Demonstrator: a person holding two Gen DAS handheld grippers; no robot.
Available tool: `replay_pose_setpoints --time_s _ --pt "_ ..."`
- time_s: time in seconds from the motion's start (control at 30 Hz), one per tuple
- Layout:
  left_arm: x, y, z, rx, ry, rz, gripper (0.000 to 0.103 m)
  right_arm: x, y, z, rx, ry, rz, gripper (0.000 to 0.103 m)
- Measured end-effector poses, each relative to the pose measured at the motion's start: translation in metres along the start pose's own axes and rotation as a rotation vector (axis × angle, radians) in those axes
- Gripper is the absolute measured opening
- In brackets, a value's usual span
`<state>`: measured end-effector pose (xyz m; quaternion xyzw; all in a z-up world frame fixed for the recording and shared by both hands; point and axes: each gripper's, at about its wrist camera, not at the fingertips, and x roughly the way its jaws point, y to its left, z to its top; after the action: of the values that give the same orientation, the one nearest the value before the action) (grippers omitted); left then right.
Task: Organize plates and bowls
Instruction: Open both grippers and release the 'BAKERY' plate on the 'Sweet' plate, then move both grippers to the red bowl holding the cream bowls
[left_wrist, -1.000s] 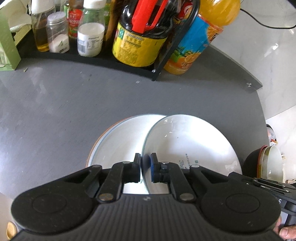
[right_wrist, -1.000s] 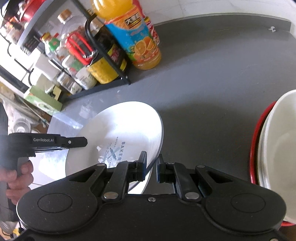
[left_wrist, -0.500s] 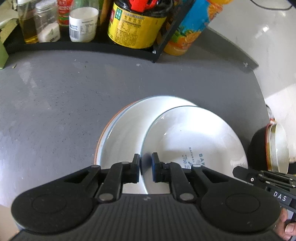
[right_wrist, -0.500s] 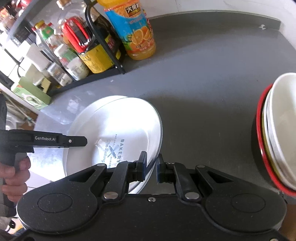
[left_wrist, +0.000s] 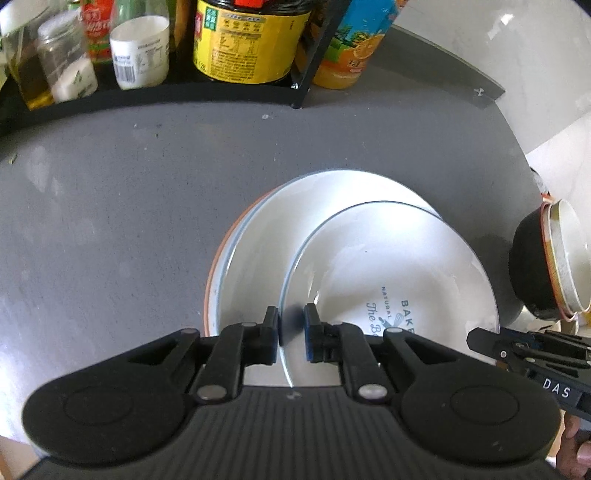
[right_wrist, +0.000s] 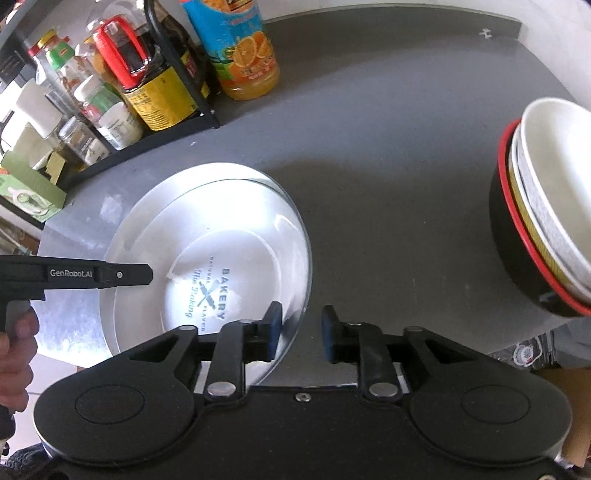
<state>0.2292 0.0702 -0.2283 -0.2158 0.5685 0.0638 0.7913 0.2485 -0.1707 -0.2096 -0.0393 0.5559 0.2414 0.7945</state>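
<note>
Plate-stacking step: bakery plate (left_wrist: 388, 273) sits on the plate stack (left_wrist: 258, 236), mid grey counter (left_wrist: 110, 206). L gripper (left_wrist: 291, 328) straddles its rim, jaws slightly parted, not pinching; R gripper (right_wrist: 301, 332) spread wide around the opposite rim. Next, likely: back both off, w/o nudging the plate. Bowl stack (right_wrist: 535, 229) well apart at R; bottle rack (right_wrist: 122, 99) behind.

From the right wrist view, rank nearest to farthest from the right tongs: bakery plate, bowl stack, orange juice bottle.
1. Bakery plate: its rim sits between the open right tongs, toward the left.
2. Bowl stack: off to the right.
3. Orange juice bottle: far back, beside the condiment rack.
</note>
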Motion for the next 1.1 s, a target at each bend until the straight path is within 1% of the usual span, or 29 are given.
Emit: replay_pose_setpoints --time_s 0.1,0.2,0.27,0.3,0.47,0.8,1.0,1.1 --pt "0.0 -0.003 0.002 0.046 -0.004 0.029 0.013 0.003 -0.003 -0.004 0.032 0.007 0.007 0.029" --pt "0.0 -0.01 0.006 0.113 -0.014 0.068 0.013 0.006 -0.002 -0.007 0.017 0.008 0.009 0.03" --pt "0.0 -0.013 0.008 0.148 -0.02 0.089 0.013 0.011 -0.001 -0.007 0.012 0.01 0.003 0.034" --pt "0.0 -0.014 0.009 0.16 -0.019 0.093 0.013 0.013 -0.001 -0.006 0.013 0.006 -0.003 0.036" --pt "0.001 -0.019 0.014 0.2 0.001 0.111 0.014 0.017 -0.003 -0.002 0.01 0.007 -0.003 0.038" --pt "0.002 -0.021 0.022 0.217 0.013 0.113 0.014 0.026 0.006 0.008 -0.037 0.008 -0.044 0.039" --pt "0.002 -0.021 0.027 0.222 0.04 0.111 0.014 0.022 0.007 0.019 -0.055 -0.003 -0.025 0.039" --pt "-0.007 -0.023 0.032 0.241 0.008 0.129 0.014 0.017 0.005 0.025 -0.061 -0.016 -0.023 0.039"
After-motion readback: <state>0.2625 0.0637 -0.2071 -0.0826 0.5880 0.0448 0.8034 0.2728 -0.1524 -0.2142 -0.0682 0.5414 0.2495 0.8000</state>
